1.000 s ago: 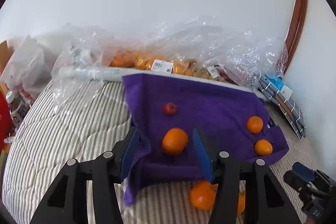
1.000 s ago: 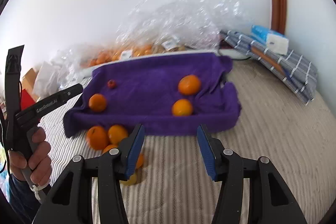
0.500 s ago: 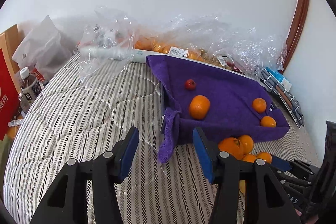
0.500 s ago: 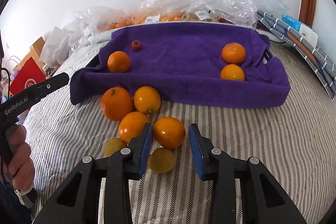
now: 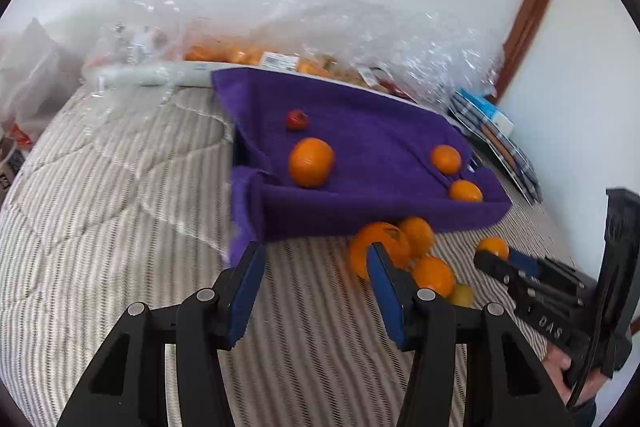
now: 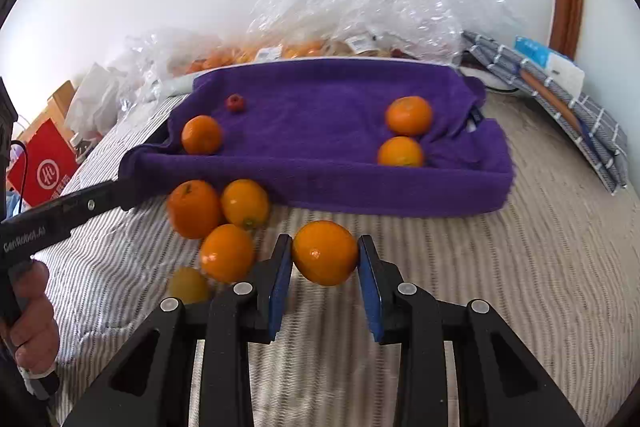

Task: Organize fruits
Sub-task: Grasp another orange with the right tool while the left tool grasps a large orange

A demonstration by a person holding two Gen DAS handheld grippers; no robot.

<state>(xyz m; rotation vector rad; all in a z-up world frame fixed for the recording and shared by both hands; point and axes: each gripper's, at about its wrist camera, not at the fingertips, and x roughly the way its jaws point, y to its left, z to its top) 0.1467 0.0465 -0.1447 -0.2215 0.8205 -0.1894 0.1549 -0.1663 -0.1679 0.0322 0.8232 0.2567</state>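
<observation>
— Now we have the right gripper (image 6: pixel 325 269) clamped on an orange (image 6: pixel 325 253); half a second ago that fruit sat on the striped bedcover (image 6: pixel 520 267) between pads that had not closed on it. What else has changed?

— Our left gripper (image 5: pixel 316 279) has swung back toward the purple towel (image 5: pixel 360 147), which half a second ago lay off to the right of its view. Its jaws stand wide apart over the bedcover with nothing between them.

— What can't we make out?

— The small yellowish fruit (image 6: pixel 188 285) is half hidden behind the right gripper's left finger, and in the left view the biggest loose orange (image 5: pixel 378 247) is blurred and partly covered by a blue pad (image 5: pixel 382 287). The fruit in the clear plastic bags (image 6: pixel 360 7) at the back is only orange smudges. Whether the held orange touches the bedcover, we can't tell.

— And where does the fruit lie?

— The held orange sits at the tips of the pads, just short of the towel's front edge. Three loose oranges (image 6: pixel 224 215) cluster to its left, and three oranges (image 6: pixel 408 115) and a small red fruit (image 6: pixel 235 103) rest on the towel.
</observation>
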